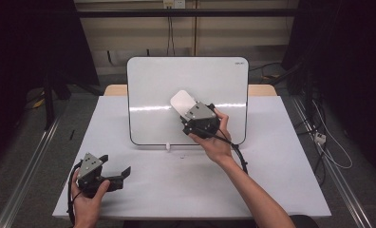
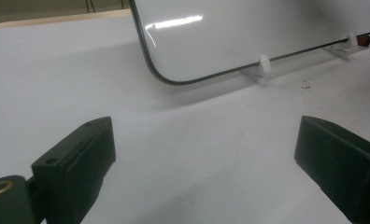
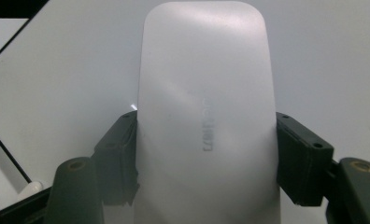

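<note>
The whiteboard [image 1: 153, 95] at the centre of the high view is glossy white with a thin black rim and bright streaks of reflected light; its small feet [image 2: 264, 65] are white. The eraser [image 3: 206, 112], mid-frame in the right gripper view, is plain matte white with faint grey lettering. The table [image 1: 186, 185] is pale grey-white. Both the left gripper [image 1: 115, 175] and the right gripper [image 1: 188, 110] are black with grey top plates. Brass-coloured rings sit at the lower corners of the gripper views.
</note>
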